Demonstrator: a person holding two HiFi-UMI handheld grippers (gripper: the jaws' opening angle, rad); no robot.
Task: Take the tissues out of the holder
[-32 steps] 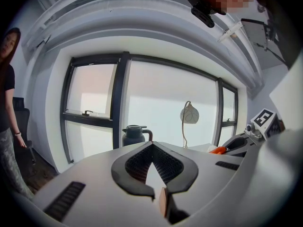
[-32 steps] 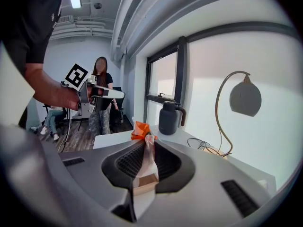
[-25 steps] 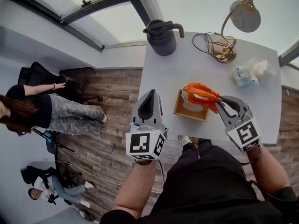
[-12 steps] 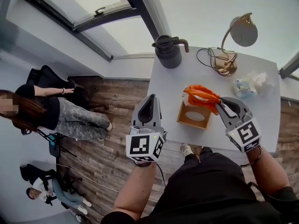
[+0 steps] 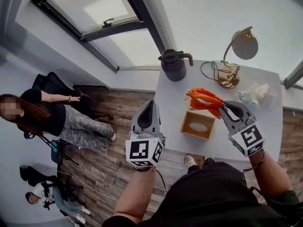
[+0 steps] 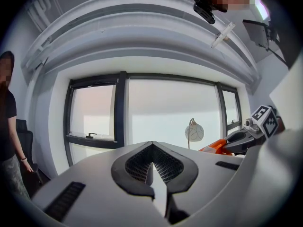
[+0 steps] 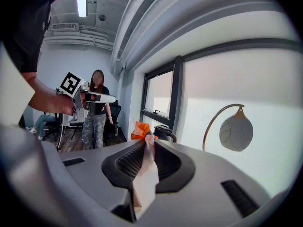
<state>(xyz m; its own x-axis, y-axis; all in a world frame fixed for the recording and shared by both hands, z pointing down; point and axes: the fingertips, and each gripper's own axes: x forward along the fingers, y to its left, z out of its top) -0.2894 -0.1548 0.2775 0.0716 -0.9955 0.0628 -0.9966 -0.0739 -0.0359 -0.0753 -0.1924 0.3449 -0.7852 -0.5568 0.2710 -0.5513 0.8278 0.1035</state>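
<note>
In the head view, two people sit at the far left: one (image 5: 45, 115) at mid-left in a dark top and patterned trousers, a second (image 5: 40, 193) in the lower left corner. Left of centre is the left gripper (image 5: 147, 104), one marker cube at its base. Its own view shows the two jaws pressed together with nothing between them.

The white table (image 5: 265, 126) fills the right half of the frame, and four things stand on it:
- One dark jug (image 5: 173, 65) at its upper left corner.
- One wooden holder (image 5: 199, 125) near the lower edge, its single oval opening facing up and showing only pale lining.
- One brass lamp (image 5: 235, 56) with a round shade at upper right, its cord looped beside the base.
- One crumpled white bundle (image 5: 253, 93) at the right edge.

Just above the holder in the frame hang the orange tissues (image 5: 205, 99), one bunched piece. It is out of the opening and held at its right end by the right gripper (image 5: 222, 104). That gripper's own view shows the jaws nearly closed, pinching a pale sheet that runs up to the orange bunch (image 7: 140, 130) past the tips. The jug (image 7: 163, 132) and lamp (image 7: 236, 131) lie beyond it, and the other gripper (image 7: 94, 97) shows at upper left.
</note>
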